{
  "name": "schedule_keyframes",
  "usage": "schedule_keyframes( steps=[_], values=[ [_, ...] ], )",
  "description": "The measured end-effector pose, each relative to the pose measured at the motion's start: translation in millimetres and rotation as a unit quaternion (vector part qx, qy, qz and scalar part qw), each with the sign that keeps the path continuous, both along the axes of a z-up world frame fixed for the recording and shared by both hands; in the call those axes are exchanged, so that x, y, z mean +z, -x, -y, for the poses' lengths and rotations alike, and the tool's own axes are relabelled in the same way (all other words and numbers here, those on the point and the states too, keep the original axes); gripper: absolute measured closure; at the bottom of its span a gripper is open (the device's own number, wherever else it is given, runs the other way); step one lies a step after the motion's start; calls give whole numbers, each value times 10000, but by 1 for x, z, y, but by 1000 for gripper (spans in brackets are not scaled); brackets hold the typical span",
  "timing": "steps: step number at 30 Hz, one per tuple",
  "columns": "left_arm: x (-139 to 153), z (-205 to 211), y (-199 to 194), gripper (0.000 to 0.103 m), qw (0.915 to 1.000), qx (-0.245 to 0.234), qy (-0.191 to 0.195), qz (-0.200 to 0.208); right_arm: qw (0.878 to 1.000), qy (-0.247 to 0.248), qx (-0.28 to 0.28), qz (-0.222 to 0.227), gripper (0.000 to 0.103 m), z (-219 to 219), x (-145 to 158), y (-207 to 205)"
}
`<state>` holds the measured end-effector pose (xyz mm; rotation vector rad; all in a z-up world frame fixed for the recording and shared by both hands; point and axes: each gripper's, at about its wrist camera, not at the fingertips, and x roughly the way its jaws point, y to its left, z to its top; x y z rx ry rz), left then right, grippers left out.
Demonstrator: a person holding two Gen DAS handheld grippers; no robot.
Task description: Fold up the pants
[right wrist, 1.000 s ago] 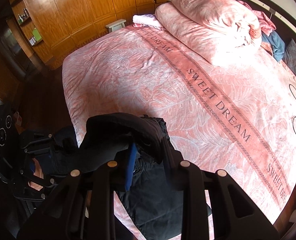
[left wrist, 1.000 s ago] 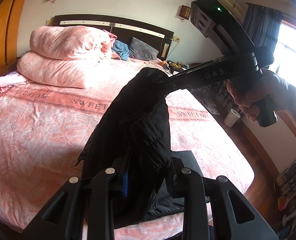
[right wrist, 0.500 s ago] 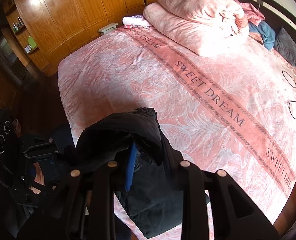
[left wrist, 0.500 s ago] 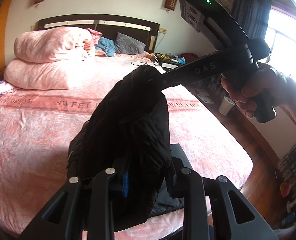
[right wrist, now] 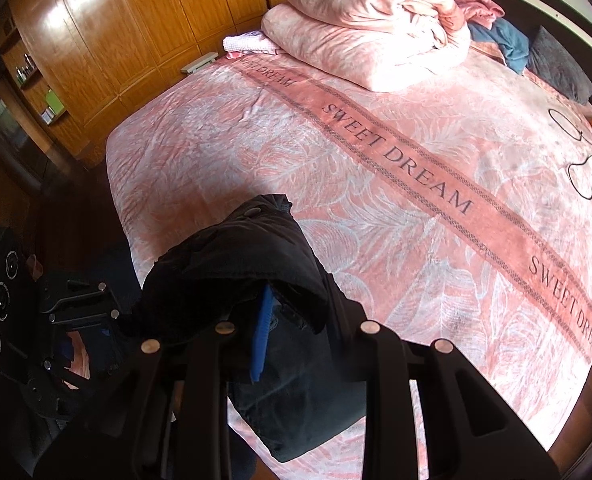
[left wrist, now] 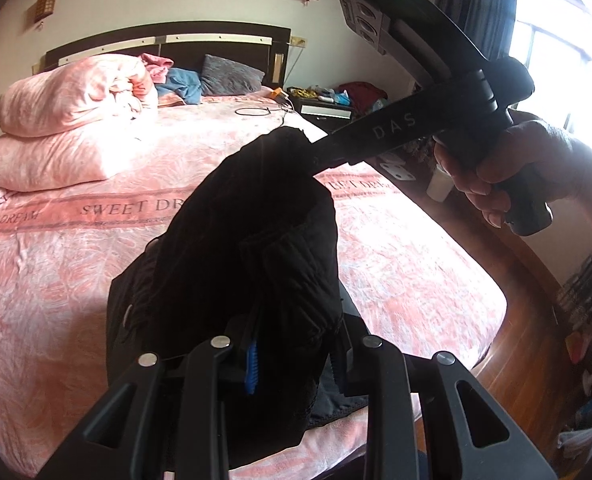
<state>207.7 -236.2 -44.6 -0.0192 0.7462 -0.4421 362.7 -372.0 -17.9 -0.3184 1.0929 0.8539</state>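
Black pants (left wrist: pixel 255 248) hang bunched between my two grippers above a pink bed (left wrist: pixel 55 280). The left gripper (left wrist: pixel 293 354) is shut on one thick fold of the fabric at the bottom of the left wrist view. The right gripper (left wrist: pixel 312 152), held by a hand (left wrist: pixel 516 168), pinches the upper end of the bundle. In the right wrist view the right gripper (right wrist: pixel 296 312) is shut on the pants (right wrist: pixel 235 256), whose lower part (right wrist: pixel 308 412) lies on the bed near its front edge. The left gripper (right wrist: pixel 83 308) shows at the left, partly hidden by cloth.
A folded pink duvet (left wrist: pixel 67 120) and pillows (left wrist: pixel 231 76) lie by the headboard. A black cable (right wrist: pixel 576 160) lies on the bed's far right. A wooden wardrobe (right wrist: pixel 115 40) stands beyond the bed's left side, a cluttered nightstand (left wrist: pixel 328 108) to its right.
Both grippers have carried the pants sideways over the bed and a little lower. The bundle hangs closer to the sheet. Neither grip has changed.
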Motion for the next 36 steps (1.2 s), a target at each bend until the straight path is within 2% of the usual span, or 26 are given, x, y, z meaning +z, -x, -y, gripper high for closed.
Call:
schedule_keyframes(
  steps=[17, 28, 36],
  values=[
    [-52, 71, -18, 76, 9970, -311, -673, -229, 9994, -14, -314, -170, 79, 67, -57, -7],
    [-99, 110, -23, 76, 9894, -402, -1347, -372, 9982, 79, -427, -419, 79, 99, -113, -13],
    [-121, 128, -20, 76, 9837, -454, -1709, -319, 9969, 26, -550, -556, 79, 116, -139, -14]
  ],
)
